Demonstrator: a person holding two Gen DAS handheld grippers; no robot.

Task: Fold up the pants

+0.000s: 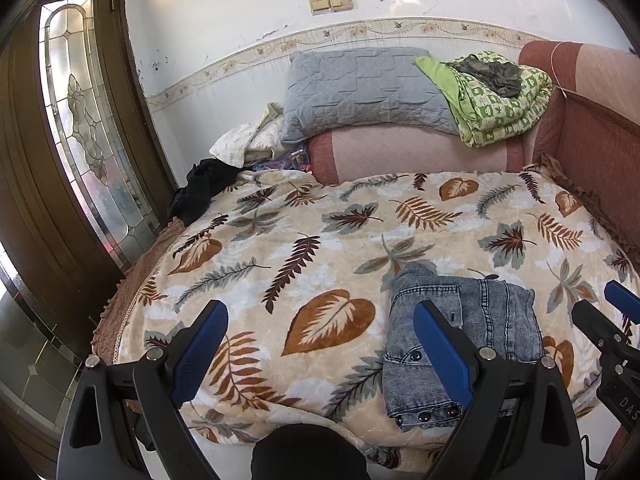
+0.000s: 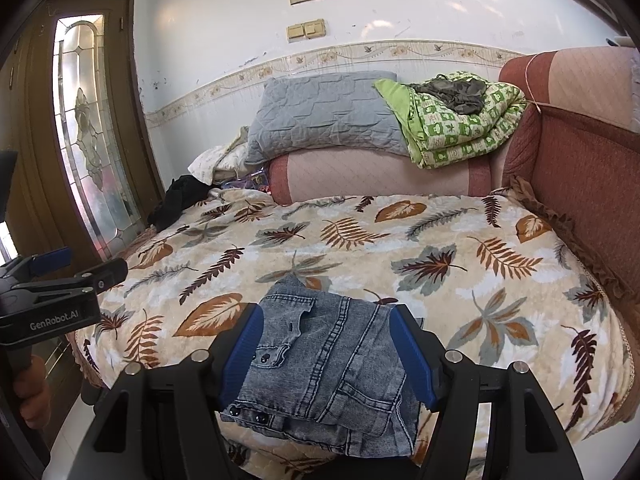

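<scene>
Grey-blue denim pants (image 1: 496, 320) lie folded into a compact bundle near the front edge of the leaf-patterned blanket (image 1: 320, 240), waistband snaps toward me. My left gripper (image 1: 320, 312) hovers open to the left of the bundle, with only blanket between its blue fingers. In the right wrist view the folded pants (image 2: 332, 360) show between the fingers of my right gripper (image 2: 328, 314), which stands open and apart from the cloth. The right gripper (image 1: 612, 312) appears at the pants' right side, and the left gripper (image 2: 80, 270) at the far left.
A grey pillow (image 1: 360, 88) and a green patterned quilt (image 1: 500, 96) are stacked on a pink bolster at the back. A black garment (image 1: 200, 192) lies at the bed's left corner. A wooden glass door (image 1: 80, 140) stands left; a red padded wall (image 2: 580, 180) bounds the right.
</scene>
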